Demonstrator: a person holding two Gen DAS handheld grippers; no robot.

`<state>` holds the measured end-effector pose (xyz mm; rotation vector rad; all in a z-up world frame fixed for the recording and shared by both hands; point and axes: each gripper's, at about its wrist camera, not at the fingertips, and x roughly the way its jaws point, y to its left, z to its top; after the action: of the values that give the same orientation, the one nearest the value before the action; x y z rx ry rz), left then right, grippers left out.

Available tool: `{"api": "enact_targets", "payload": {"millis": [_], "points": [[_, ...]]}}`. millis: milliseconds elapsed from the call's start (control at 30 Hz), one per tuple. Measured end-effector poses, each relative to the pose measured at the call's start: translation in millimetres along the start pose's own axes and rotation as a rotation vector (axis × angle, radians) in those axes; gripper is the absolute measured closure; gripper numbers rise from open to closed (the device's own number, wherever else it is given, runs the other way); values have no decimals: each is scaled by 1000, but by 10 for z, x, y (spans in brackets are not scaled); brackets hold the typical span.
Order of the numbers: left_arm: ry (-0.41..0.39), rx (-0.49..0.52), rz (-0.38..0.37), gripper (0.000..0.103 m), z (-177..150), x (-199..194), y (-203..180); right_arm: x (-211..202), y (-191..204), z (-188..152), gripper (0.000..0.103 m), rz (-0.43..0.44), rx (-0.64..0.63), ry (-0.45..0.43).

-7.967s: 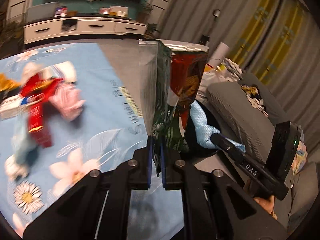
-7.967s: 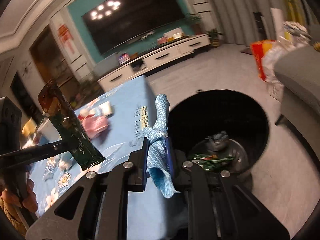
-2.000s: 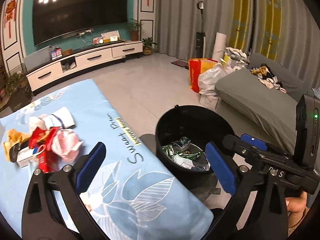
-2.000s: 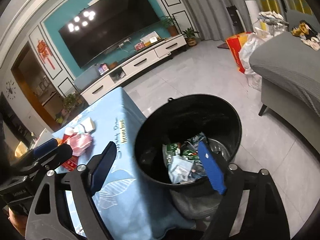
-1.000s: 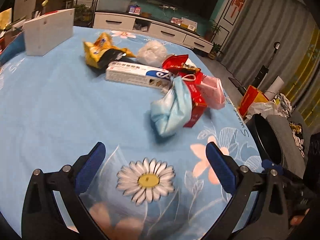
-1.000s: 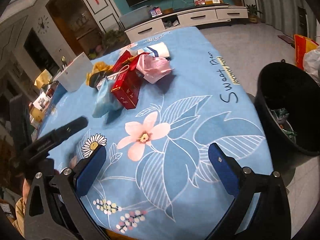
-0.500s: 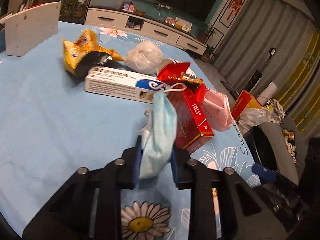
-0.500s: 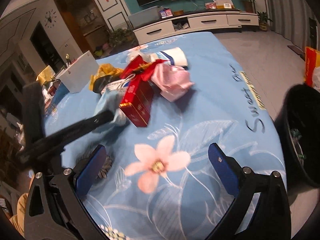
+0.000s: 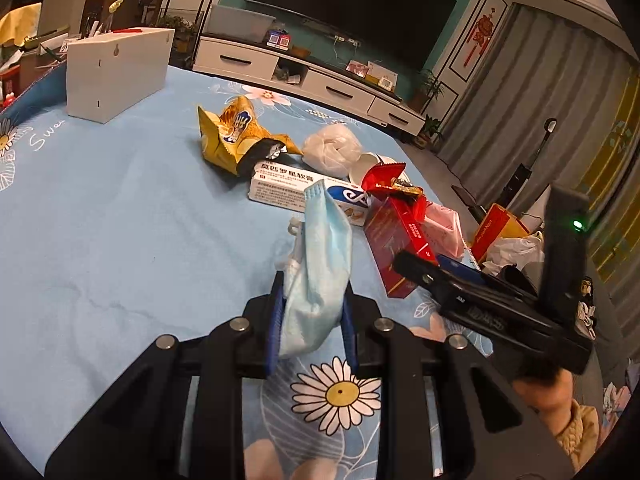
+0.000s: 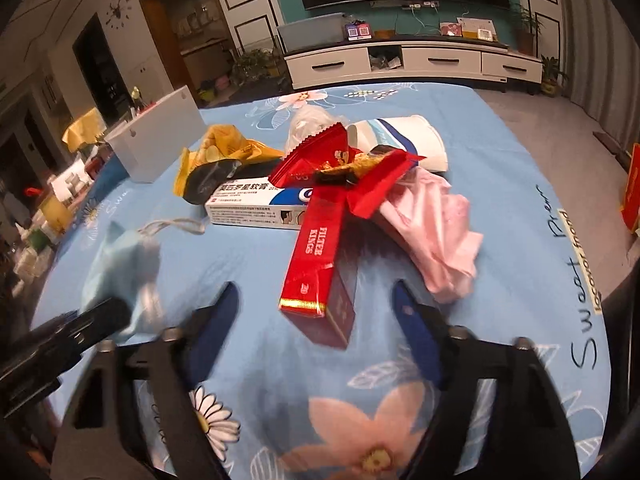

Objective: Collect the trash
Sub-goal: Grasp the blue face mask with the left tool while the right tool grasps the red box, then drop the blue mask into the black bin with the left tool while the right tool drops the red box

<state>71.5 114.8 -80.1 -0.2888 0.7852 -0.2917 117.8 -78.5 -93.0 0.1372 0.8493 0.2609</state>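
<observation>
The left gripper (image 9: 312, 320) was clenched on a light blue face mask (image 9: 320, 248); its pads pressed the bunched lower part of the mask from both sides, and the rest of the cloth stood up ahead of the jaws, with an ear loop trailing to the left. The mask was judged to be very light, soft and limp, so a pinch across gathered folds, as seen, was thought safer than one on a single edge or on the thin loop, which could slip free.

The right gripper (image 10: 316, 312) was closing, its blue pads blurred and not yet touching anything. Between the jaws, at their forward end, lay the near end of a red cigarette box (image 10: 320, 264) on the blue flowered tablecloth (image 10: 520, 184). The box was judged to be light and fairly stiff, but crushable if empty, with a glossy face that might slide; a hold across its two long narrow sides near the closest end was considered best.

Beyond the jaws, a red wrapper (image 10: 344, 168) rested on the far end of the box and could be dragged along with it. A pink mask (image 10: 436, 224) lay ahead and to the right, and a white toothpaste carton (image 10: 256, 204) ahead and to the left.
</observation>
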Motion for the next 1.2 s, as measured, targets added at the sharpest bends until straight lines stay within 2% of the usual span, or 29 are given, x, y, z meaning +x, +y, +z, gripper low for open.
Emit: {"api": "enact_targets", "payload": {"millis": [33, 100, 133, 333, 500, 900, 1200], "points": [[1, 2, 1, 77, 0, -5, 3, -6, -9, -20, 69, 8, 4, 5], [2, 6, 0, 77, -9, -23, -9, -67, -29, -83, 79, 31, 10, 8], [3, 8, 0, 77, -16, -39, -5, -94, -30, -107, 80, 43, 13, 12], [11, 37, -16, 77, -76, -125, -136, -558, -81, -362, 80, 114, 9, -14], [25, 79, -49, 77, -145, -188, -349, -975, -305, -569, 80, 120, 56, -57], [75, 278, -207, 77, -276, -144, -1365, -1749, -1220, -907, 80, -16, 266, -200], [127, 387, -368, 77, -326, 178, -2288, -2132, -1935, -1192, 80, -161, 425, -288]]}}
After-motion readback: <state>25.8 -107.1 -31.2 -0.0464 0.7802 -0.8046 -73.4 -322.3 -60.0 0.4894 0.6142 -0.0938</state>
